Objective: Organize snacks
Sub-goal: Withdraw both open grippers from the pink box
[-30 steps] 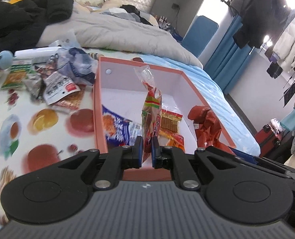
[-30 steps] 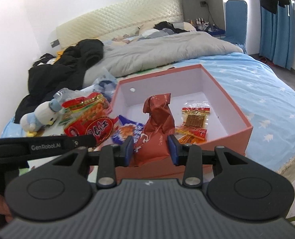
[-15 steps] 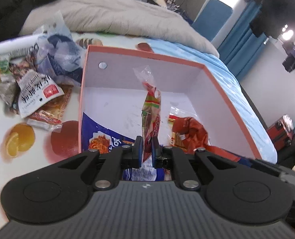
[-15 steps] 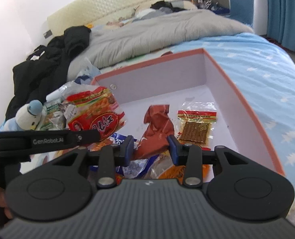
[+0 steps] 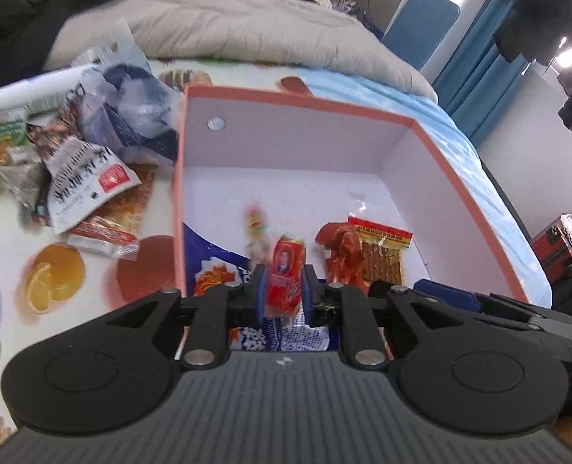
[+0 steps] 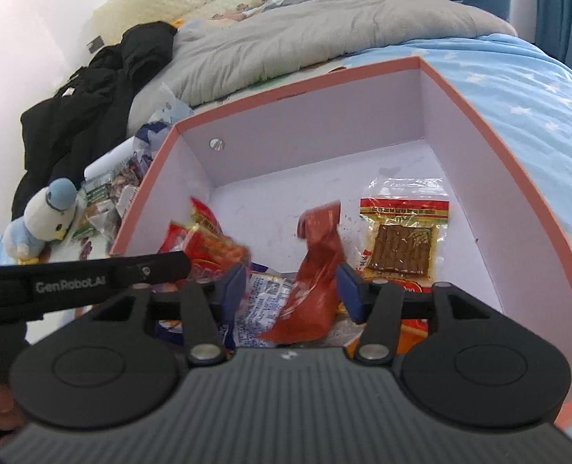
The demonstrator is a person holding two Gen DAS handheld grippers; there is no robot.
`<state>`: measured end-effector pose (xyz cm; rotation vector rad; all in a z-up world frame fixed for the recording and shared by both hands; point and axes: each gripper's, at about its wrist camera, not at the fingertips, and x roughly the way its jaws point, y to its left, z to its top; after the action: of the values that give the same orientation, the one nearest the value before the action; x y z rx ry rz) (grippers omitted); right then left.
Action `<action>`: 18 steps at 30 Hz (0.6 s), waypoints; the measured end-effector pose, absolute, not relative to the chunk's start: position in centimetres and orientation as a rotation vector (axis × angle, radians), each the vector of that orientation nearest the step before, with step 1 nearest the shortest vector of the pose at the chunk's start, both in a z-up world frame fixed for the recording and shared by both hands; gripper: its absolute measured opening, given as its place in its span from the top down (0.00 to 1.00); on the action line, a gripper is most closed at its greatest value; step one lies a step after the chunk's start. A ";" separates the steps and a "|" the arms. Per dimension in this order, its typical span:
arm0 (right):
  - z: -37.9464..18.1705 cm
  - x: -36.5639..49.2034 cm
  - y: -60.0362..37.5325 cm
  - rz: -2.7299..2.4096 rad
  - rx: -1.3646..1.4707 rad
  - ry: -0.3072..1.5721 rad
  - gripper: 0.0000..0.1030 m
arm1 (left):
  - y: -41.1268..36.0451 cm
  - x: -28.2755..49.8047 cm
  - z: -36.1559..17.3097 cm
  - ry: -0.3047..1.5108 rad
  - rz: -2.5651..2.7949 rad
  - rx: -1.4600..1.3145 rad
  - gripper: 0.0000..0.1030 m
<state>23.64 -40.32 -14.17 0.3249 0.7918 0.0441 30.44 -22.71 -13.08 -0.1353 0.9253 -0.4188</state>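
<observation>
A pink-rimmed box (image 5: pixel 305 106) with white walls stands on the bed. My left gripper (image 5: pixel 285 294) hangs over its near left part, jaws opening. A red snack packet (image 5: pixel 286 270) is blurred and loose between the pads. My right gripper (image 6: pixel 291 290) is over the box (image 6: pixel 286 85) too, its jaws also opening. A dark red packet (image 6: pixel 320 270) leans between its pads, with a gap on the left side. On the box floor lie a brown dried-snack packet (image 6: pixel 402 243) and a blue-and-white packet (image 6: pixel 263 294).
A heap of loose snack packets (image 5: pixel 81 170) lies left of the box on a fruit-patterned cloth (image 5: pixel 54 278). A plush penguin (image 6: pixel 50 216) sits further left, with black clothes and a grey duvet (image 6: pixel 305 38) behind. The bed's right edge drops off beyond the box.
Both grippers came forward and down into the box. Their jaws have widened, and the two packets they gripped now sag loose between the pads.
</observation>
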 end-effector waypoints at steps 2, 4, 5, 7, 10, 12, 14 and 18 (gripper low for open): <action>-13.6 22.9 -40.2 0.039 0.331 0.777 0.47 | -22.1 29.4 -12.0 0.904 -0.421 -0.138 0.79; -12.7 21.6 -39.9 0.043 0.335 0.749 0.47 | -21.6 28.0 -10.9 0.881 -0.425 -0.134 0.78; -12.2 20.8 -39.7 0.043 0.330 0.735 0.47 | -21.2 27.2 -10.3 0.871 -0.427 -0.134 0.78; -11.4 19.5 -39.1 0.039 0.320 0.715 0.47 | -20.5 25.5 -9.2 0.852 -0.438 -0.145 0.78; -10.2 17.1 -38.1 0.045 0.317 0.685 0.47 | -19.4 23.0 -7.7 0.822 -0.445 -0.151 0.78; -9.4 15.6 -37.3 0.047 0.307 0.662 0.47 | -18.8 21.3 -6.7 0.800 -0.448 -0.154 0.78; -8.5 13.9 -36.7 0.057 0.301 0.636 0.47 | -18.0 19.4 -5.8 0.771 -0.449 -0.151 0.78; -6.6 10.8 -35.9 0.056 0.291 0.562 0.47 | -16.3 15.9 -4.4 0.721 -0.443 -0.156 0.78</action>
<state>10.80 -35.89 -6.59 0.2911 0.5617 0.0555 15.90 -16.35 -4.40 -0.1557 0.7206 -0.4426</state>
